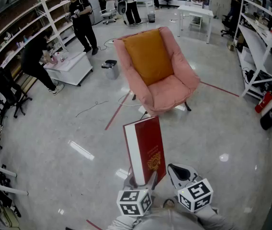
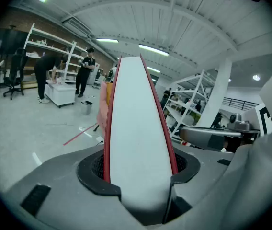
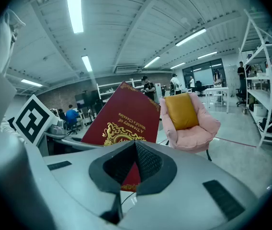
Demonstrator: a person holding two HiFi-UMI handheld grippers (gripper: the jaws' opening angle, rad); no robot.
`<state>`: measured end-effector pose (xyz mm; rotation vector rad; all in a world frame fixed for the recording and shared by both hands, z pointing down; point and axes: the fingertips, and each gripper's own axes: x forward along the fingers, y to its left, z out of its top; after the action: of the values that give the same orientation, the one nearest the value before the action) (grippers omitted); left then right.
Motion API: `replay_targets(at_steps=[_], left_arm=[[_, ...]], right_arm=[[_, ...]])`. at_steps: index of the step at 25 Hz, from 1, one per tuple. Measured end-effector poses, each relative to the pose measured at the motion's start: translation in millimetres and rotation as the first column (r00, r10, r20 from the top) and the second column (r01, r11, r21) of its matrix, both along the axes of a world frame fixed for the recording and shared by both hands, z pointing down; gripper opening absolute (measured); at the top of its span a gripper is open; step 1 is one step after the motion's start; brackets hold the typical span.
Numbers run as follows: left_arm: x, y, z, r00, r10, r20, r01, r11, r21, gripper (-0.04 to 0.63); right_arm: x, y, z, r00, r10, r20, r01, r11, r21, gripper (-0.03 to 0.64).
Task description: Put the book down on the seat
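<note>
A dark red hardback book [image 1: 145, 147] with a gold emblem stands upright in front of me, my left gripper [image 1: 143, 178] shut on its lower edge. In the left gripper view the book's white page edge [image 2: 138, 128] fills the space between the jaws. My right gripper [image 1: 176, 172] hangs just right of the book with its jaws together and nothing in them; its view shows the book's cover [image 3: 121, 119] behind the closed pads [image 3: 148, 162]. The pink armchair [image 1: 169, 87] with an orange cushion [image 1: 148, 56] stands a few steps ahead, its seat bare.
A white cabinet [image 1: 71, 66] and a small bin [image 1: 110, 68] stand left of the chair, with people working near them. Shelving lines both side walls. A red tape line [image 1: 114, 116] and cables cross the floor. A fire extinguisher [image 1: 264, 101] sits at the right.
</note>
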<state>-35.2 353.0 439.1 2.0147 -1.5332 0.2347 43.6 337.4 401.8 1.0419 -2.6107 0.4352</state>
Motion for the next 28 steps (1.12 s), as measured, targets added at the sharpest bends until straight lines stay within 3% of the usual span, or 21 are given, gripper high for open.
replay_targets(at_steps=[9, 18, 28], left_arm=[[5.7, -0.4, -6.4, 0.999, 0.019, 0.040, -0.019, 1.000, -0.006, 0.259], [-22.5, -23.1, -16.6, 0.999, 0.025, 0.046, -0.025, 1.000, 0.000, 0.258], [-70.6, -79.1, -11.6, 0.995, 0.071, 0.069, -0.071, 0.997, -0.004, 0.258]], right_arm=[[16.7, 4.8, 3.6, 1.000, 0.004, 0.000, -0.004, 1.000, 0.003, 0.005], [-7.7, -11.5, 0.8, 0.999, 0.033, 0.029, -0.032, 0.999, -0.015, 0.005], [-47.3, -64.6, -0.3, 0.995, 0.097, 0.038, -0.097, 0.995, 0.014, 0.006]])
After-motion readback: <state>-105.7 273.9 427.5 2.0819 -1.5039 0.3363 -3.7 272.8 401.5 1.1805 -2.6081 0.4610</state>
